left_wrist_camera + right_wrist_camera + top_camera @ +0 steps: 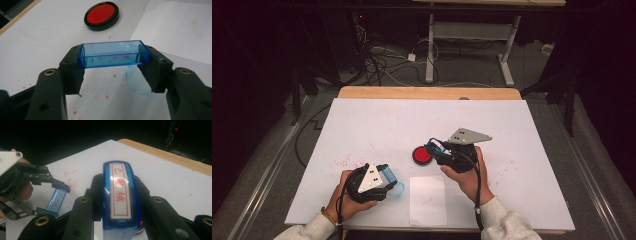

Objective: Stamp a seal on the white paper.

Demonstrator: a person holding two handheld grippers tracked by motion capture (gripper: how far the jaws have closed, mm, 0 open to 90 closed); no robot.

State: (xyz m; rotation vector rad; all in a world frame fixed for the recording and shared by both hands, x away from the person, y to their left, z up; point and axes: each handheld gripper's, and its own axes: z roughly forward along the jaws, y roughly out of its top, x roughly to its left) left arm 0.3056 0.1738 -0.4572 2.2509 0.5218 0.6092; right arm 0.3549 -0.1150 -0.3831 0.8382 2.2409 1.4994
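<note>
My left gripper (113,58) is shut on a clear blue plastic cap (114,53), holding it by its two ends just above the white sheet; it is also seen at the lower left of the high view (393,182). My right gripper (117,197) is shut on a blue stamp (119,195) whose white face carries red characters in a red frame. In the high view the stamp (435,146) hangs by a round red ink pad (422,155) in a black case. The ink pad (102,15) lies open beyond the cap.
A white sheet (362,125) covers the wooden table (427,92). A smaller white paper (427,200) lies near the front edge between the hands. Red ink specks (343,161) dot the sheet at the left. Cables and desk legs stand on the floor behind.
</note>
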